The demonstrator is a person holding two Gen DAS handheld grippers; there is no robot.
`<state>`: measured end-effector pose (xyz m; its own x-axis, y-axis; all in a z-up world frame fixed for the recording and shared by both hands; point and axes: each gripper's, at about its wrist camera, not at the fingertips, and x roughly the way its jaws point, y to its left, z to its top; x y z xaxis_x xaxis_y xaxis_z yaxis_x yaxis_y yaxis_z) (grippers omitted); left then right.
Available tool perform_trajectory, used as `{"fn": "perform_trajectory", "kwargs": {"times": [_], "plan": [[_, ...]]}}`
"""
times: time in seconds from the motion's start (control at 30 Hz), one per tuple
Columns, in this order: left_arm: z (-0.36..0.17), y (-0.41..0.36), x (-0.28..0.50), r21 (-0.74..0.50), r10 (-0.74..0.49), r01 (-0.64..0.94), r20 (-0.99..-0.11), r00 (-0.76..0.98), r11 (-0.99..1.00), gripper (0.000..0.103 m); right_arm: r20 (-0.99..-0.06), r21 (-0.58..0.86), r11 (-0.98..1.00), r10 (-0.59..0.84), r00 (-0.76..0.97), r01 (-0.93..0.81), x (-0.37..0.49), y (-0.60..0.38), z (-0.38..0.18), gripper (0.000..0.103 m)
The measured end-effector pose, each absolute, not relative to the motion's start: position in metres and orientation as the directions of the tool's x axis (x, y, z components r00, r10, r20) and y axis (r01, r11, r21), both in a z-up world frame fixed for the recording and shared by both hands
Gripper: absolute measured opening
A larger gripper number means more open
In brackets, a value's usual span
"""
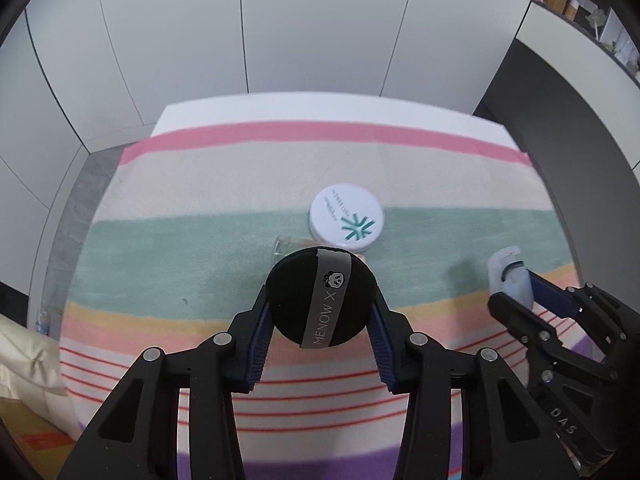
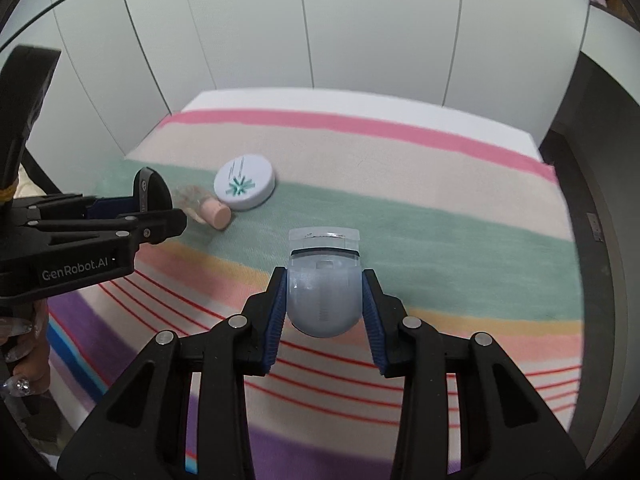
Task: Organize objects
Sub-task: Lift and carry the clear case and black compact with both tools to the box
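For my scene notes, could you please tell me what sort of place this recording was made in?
Probably a room at home, perhaps a bedroom: a striped blanket covers a bed-like surface, plain panelled wall behind, cluttered shelves at one side, cosmetics like a round compact lying about.

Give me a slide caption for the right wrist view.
Right gripper holds a pale eyelash curler above the striped cloth; left gripper holds a black puff.

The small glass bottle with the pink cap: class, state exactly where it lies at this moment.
In the right wrist view the bottle lies on its side on the green stripe of the striped cloth, left of centre, beside the white round tin and behind the left gripper.
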<state>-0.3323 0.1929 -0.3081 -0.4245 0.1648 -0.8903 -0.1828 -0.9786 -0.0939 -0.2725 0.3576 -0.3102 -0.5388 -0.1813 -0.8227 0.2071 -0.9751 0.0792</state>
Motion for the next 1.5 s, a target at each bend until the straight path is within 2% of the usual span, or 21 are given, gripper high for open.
{"fn": "perform_trajectory", "kwargs": {"times": [0.5,0.8,1.03,1.23,1.5], "plan": [[-0.155,0.190,-0.293,-0.121,0.207,-0.190,-0.809,-0.550,-0.974,0.045,-0.740,0.025,-0.984,-0.137,-0.658,0.178,-0.243,0.368,-0.159,0.038],[-0.078,0.196,-0.261,-0.120,0.234,-0.221,-0.749,-0.620,-0.968,0.045,-0.687,0.041,-0.982,-0.160,-0.709,0.183,-0.209,0.367,-0.079,0.038],[-0.052,0.200,-0.239,-0.121,0.256,-0.248,-0.729,-0.635,-0.961,0.045,-0.666,0.029,-0.985,-0.148,-0.731,0.173,-0.192,0.369,-0.055,0.038],[-0.046,0.204,-0.227,-0.119,0.258,-0.256,-0.733,-0.629,-0.959,0.045,-0.665,0.027,-0.986,-0.139,-0.734,0.162,-0.187,0.372,-0.056,0.038],[-0.039,0.200,-0.209,-0.079,0.206,-0.226,-0.754,-0.624,-0.971,0.045,-0.652,0.024,-0.992,-0.107,-0.751,0.120,-0.164,0.381,-0.041,0.038]]}}
